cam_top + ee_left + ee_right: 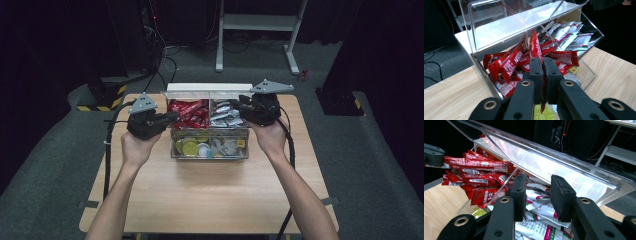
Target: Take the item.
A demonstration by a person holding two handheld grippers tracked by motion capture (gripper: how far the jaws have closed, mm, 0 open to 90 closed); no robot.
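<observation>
The organiser box (484,32) is clear, glossy plastic with smooth walls that catch bright reflections, and its raised lid (564,167) shines the same way. The red sachets (511,62) and the white sachets (541,210) look like slick, crinkled foil or plastic film with a sheen. The bench (210,195) has a pale, smooth, matt wood-grain top, while the left gripper's fingers (536,72) and the right gripper's fingers (561,195) are matt black with a slightly rough, grainy face and brassy metal rivets.
</observation>
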